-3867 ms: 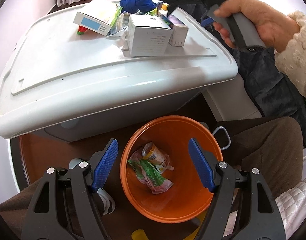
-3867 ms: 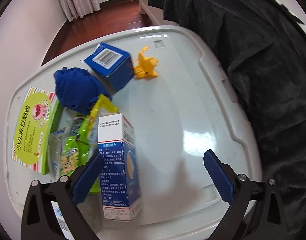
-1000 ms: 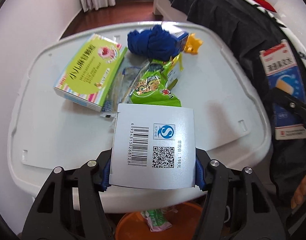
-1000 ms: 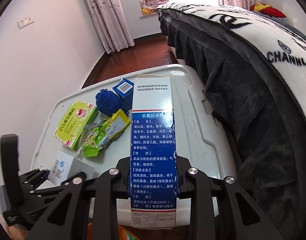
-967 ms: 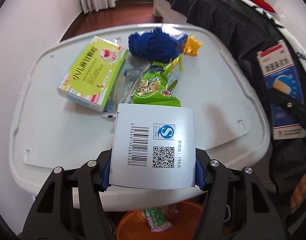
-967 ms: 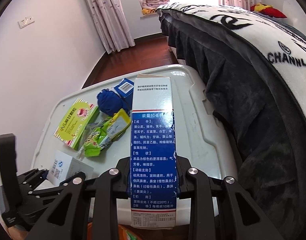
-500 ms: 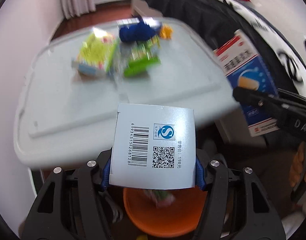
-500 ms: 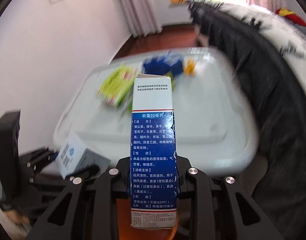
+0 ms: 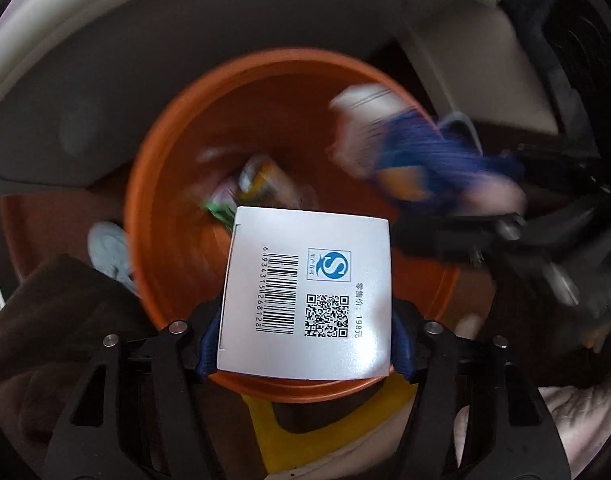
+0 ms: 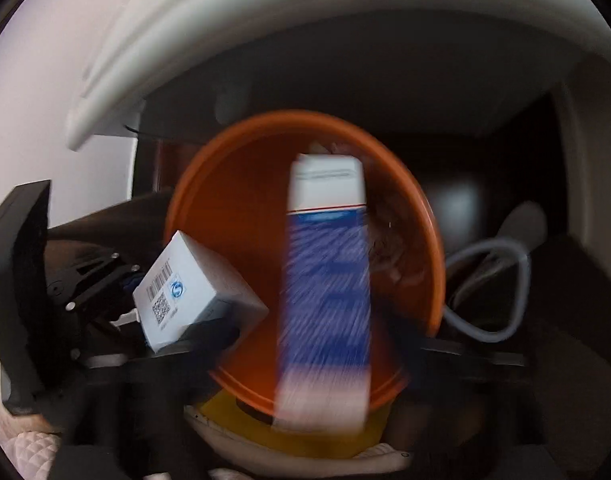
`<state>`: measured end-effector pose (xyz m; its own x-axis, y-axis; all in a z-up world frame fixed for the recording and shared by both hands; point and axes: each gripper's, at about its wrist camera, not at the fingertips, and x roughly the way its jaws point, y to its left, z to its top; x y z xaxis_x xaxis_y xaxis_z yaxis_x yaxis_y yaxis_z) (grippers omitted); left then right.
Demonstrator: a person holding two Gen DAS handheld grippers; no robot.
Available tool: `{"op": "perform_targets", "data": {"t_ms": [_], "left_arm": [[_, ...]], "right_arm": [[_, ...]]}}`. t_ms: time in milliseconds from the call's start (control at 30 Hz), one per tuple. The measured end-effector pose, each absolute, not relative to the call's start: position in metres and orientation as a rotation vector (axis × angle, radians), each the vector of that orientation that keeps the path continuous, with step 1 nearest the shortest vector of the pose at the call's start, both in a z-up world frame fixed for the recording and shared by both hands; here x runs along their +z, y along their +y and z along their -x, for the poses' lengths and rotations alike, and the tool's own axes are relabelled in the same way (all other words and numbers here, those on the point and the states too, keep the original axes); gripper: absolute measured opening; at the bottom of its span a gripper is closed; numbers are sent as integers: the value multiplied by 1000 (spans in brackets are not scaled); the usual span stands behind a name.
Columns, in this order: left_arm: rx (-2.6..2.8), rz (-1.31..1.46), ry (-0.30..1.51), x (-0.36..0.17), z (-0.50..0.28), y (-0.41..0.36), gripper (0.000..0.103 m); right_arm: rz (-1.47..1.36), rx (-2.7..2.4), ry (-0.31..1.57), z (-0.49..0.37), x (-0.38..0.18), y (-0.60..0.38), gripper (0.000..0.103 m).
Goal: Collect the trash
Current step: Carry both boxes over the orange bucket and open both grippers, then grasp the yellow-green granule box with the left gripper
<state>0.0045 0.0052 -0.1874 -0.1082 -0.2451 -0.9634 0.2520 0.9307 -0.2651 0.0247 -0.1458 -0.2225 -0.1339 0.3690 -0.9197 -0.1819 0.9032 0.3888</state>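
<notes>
An orange bucket (image 9: 145,184) (image 10: 193,184) stands on the floor below both grippers, with crumpled wrappers (image 9: 261,184) in its bottom. My left gripper (image 9: 305,344) (image 10: 105,288) hangs over the bucket's near rim. A white box with a barcode (image 9: 305,292) (image 10: 185,292) sits between its blue pads, which touch the box as the jaws begin opening. My right gripper (image 10: 325,360) has its jaws opening wide. The tall blue-and-white box (image 10: 325,300) (image 9: 405,152) is blurred and loose between its fingers, dropping over the bucket's mouth.
The white storage bin's lid (image 9: 185,8) (image 10: 345,40) overhangs just above the bucket. A person's dark trouser leg (image 9: 45,320) and a pale shoe (image 9: 109,252) are on the left. A yellow object (image 9: 325,428) lies under the near rim, a grey loop handle (image 10: 489,292) at the right.
Both grippers swung down from the lid's top to above the bucket. The right gripper opened and released the blue-and-white box, which is falling. The white box stays in the left gripper.
</notes>
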Motion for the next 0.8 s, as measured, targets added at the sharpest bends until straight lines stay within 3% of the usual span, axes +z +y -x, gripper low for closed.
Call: {"op": "perform_targets", "data": {"t_ms": [133, 367, 667, 800], "left_arm": [[-393, -12, 1665, -198, -11, 6, 70], [-362, -50, 1625, -186, -10, 9, 70], [-273, -116, 1224, -65, -29, 38, 70], [-183, -104, 1092, -13, -76, 52, 88]], "right_arm": [[-207, 458, 1638, -21, -230, -154, 94], [-243, 530, 1479, -27, -185, -160, 94], [-206, 521, 1249, -33, -128, -184, 94], [-209, 500, 1220, -43, -122, -191, 94]]}}
